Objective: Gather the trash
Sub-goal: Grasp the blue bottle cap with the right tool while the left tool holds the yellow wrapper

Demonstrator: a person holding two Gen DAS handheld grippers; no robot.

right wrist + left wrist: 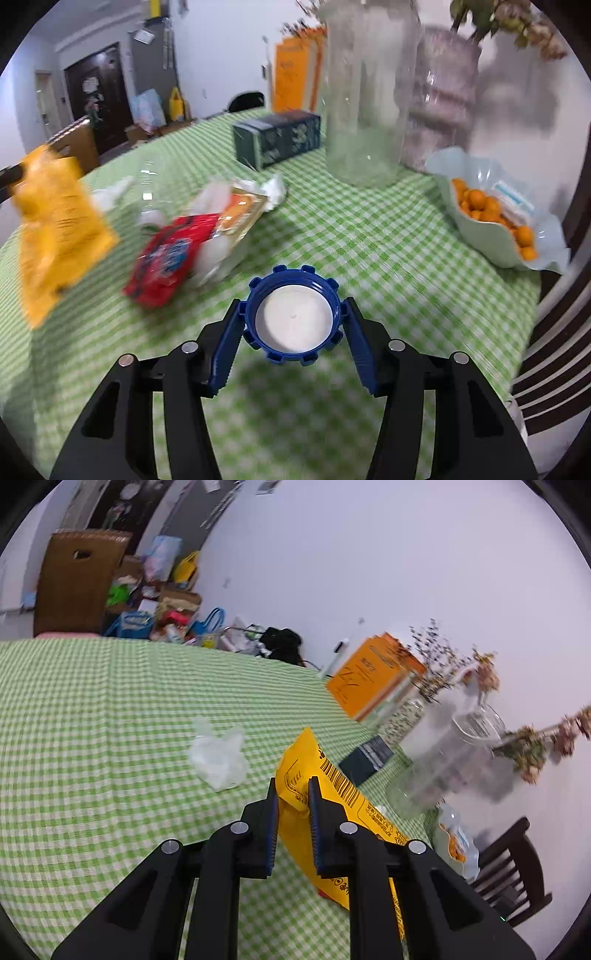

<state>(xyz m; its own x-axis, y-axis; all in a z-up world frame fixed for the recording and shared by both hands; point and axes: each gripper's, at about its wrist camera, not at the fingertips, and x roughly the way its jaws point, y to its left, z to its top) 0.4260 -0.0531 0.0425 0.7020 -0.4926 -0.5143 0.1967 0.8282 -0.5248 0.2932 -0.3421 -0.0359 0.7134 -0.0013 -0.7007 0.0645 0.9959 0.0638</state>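
Observation:
My left gripper (pixel 293 781) is shut on a yellow snack packet (pixel 332 775) and holds it above the green checked tablecloth (pixel 92 720). The same packet (pixel 55 221) shows blurred at the left of the right wrist view. A crumpled clear plastic scrap (pixel 218 755) lies on the cloth ahead of the left gripper. My right gripper (pixel 293 302) has a blue bottle cap (pixel 293 317) between its pads, white inside facing up, and both pads touch its rim. A red wrapper (pixel 166 254) and a clear wrapper with orange print (pixel 236 210) lie just beyond the cap.
A tall glass vase (pixel 365 92) and a second vase with dried flowers (pixel 443 99) stand at the back. Near them are a dark green box (pixel 277 138), a pale bowl of small orange fruits (pixel 491 206) and orange books (pixel 373 675). A dark chair (pixel 509 867) stands at the table's right edge.

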